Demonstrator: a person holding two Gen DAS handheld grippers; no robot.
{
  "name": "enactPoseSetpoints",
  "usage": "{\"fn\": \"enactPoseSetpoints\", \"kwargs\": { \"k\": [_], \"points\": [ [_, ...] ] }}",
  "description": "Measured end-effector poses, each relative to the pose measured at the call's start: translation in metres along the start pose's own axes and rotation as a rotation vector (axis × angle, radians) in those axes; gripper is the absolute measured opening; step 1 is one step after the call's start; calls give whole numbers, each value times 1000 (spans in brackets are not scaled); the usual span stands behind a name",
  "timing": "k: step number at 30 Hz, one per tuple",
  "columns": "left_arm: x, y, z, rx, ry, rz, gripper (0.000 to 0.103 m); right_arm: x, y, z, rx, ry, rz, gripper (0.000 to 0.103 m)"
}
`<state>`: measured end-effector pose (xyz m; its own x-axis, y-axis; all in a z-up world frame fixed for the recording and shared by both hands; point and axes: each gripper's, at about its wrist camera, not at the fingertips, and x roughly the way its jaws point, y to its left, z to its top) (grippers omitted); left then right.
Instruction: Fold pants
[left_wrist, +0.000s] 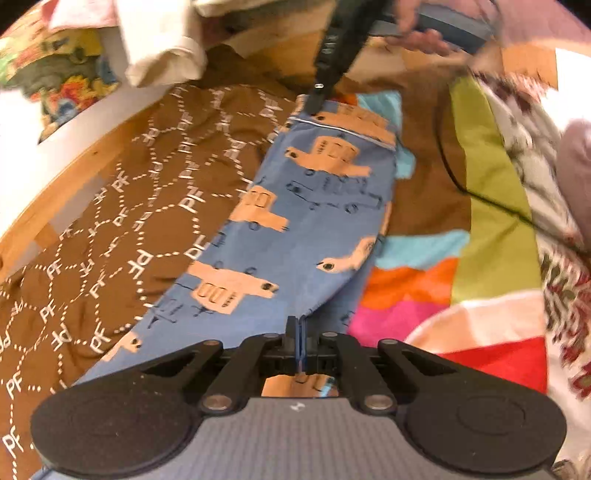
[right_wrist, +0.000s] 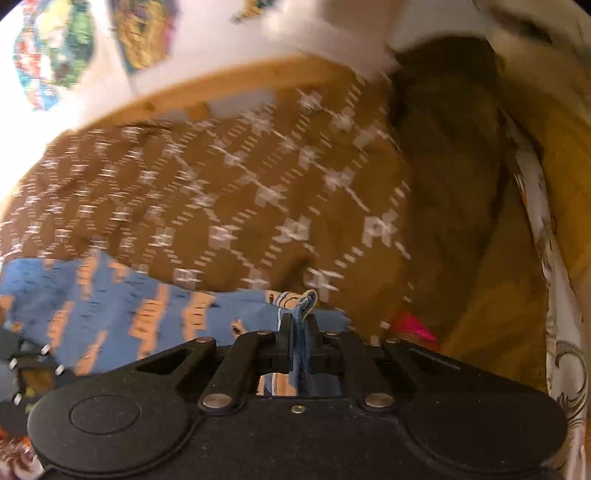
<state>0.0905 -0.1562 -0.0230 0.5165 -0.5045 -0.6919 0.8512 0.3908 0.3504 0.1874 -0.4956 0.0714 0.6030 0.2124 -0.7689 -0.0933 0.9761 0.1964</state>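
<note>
Brown bedspread (left_wrist: 110, 206), left: lettered, dotted pattern. Pants (left_wrist: 295, 221), centre, on it (blue, orange vehicle print), stretched near to far between our grippers. Left gripper (left_wrist: 297, 332), near end: clamped tight on the fabric edge. Right gripper (right_wrist: 301, 325), far end: likewise pinching a corner. Striped blanket (left_wrist: 424, 291), right.

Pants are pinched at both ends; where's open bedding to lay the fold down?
The widest bare stretch is the brown PF-print cover, between the pants and the wooden bed rail. A plain brown strip runs between the pants and the green quilt panel. The far end is crowded with white cloth. Both grippers grip fabric.
</note>
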Motion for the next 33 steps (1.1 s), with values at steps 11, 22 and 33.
{"fn": "enactPoseSetpoints", "kwargs": {
  "k": [11, 22, 33],
  "points": [
    [3, 2, -6, -13, 12, -20, 2, 15, -16, -28, 10, -10, -21, 36],
    [8, -3, -13, -5, 49, -30, 11, 11, 1, -38, -138, -8, -153, 13],
    [-33, 25, -41, -256, 36, -73, 58, 2, 77, -63, -329, -197, -257, 83]
  ]
}}
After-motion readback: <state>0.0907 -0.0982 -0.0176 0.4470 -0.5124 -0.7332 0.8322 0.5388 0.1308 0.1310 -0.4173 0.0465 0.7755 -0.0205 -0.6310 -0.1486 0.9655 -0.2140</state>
